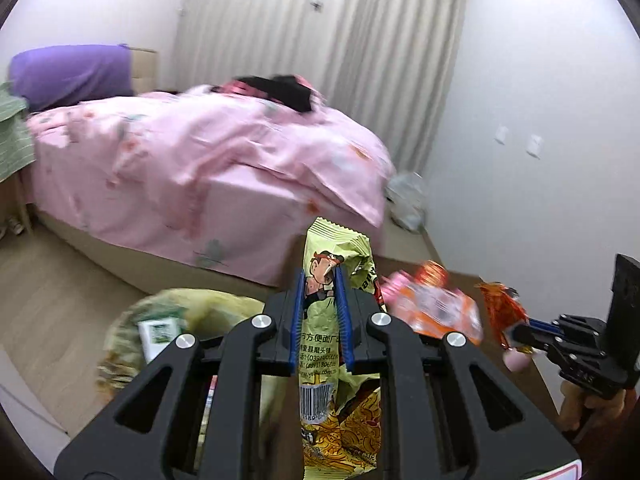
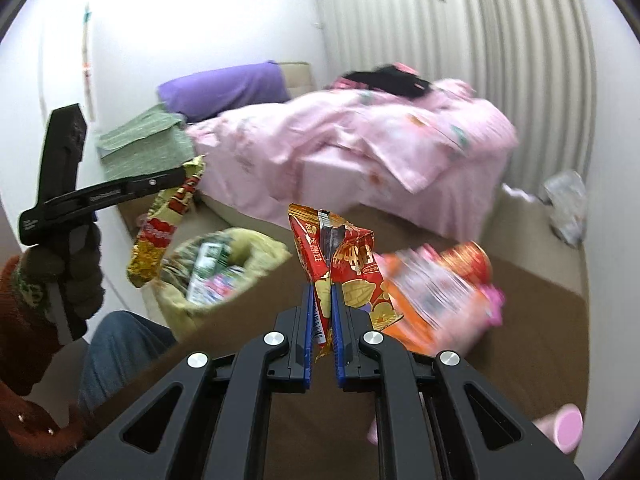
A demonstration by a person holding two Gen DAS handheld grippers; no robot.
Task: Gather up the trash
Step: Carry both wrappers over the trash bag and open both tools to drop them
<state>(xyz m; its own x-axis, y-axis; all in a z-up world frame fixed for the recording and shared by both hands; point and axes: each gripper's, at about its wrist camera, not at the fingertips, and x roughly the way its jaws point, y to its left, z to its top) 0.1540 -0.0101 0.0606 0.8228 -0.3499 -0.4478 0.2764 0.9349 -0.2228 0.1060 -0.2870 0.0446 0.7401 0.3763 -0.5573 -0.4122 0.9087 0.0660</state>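
Note:
My left gripper [image 1: 322, 276] is shut on a yellow-green noodle snack wrapper [image 1: 336, 248] and holds it upright above the brown table [image 1: 460, 360]; it also shows in the right wrist view [image 2: 160, 228]. My right gripper [image 2: 322, 292] is shut on a red snack wrapper [image 2: 340, 256], seen in the left wrist view [image 1: 500, 308] at the right. An orange and pink wrapper [image 2: 432, 292] lies on the table, also in the left wrist view [image 1: 436, 308]. An open yellowish trash bag [image 2: 228, 268] with several wrappers inside sits on the floor to the left, also in the left wrist view [image 1: 168, 320].
A bed with a pink duvet [image 1: 200, 160] and a purple pillow [image 1: 72, 76] stands behind the table. A crumpled clear plastic bag [image 1: 408, 200] lies on the floor by the curtain. A pink cylinder [image 2: 560, 428] lies on the table at the right.

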